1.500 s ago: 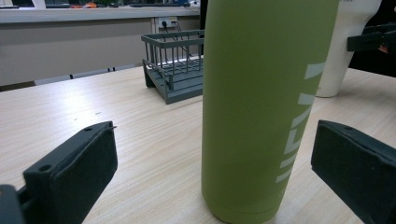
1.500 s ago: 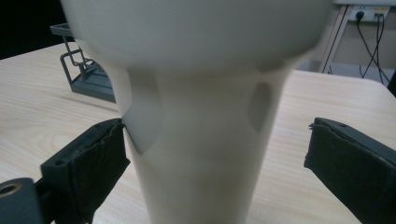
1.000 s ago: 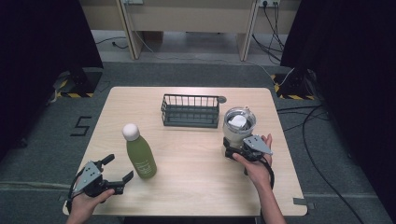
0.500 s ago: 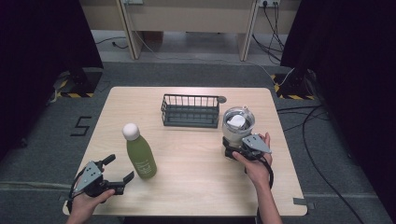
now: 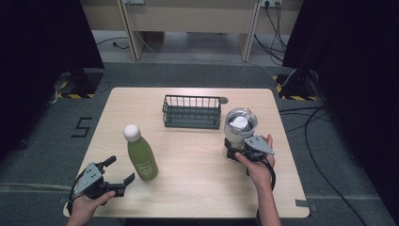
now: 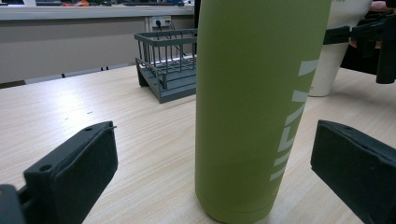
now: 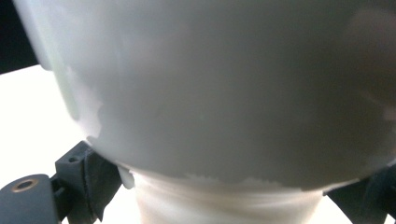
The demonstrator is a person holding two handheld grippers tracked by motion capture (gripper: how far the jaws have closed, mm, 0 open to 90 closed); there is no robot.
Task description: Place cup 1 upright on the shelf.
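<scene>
A green bottle (image 5: 141,155) with a white cap stands at the front left of the table (image 5: 197,193). My left gripper (image 5: 121,168) is open just left of it. In the left gripper view the bottle (image 6: 247,107) stands between the wide-apart jaws without touching them. A white cup (image 5: 240,123) with a clear lid stands at the right. My right gripper (image 5: 231,151) has just been closing and is shut on the cup's narrow foot. In the right gripper view the cup (image 7: 210,93) looms close, with a pad (image 7: 95,179) against its foot.
A dark wire basket (image 5: 192,112) stands at the back middle of the table, also in the left gripper view (image 6: 166,65). Bare tabletop lies between bottle and cup. Black curtains, cables and floor surround the table.
</scene>
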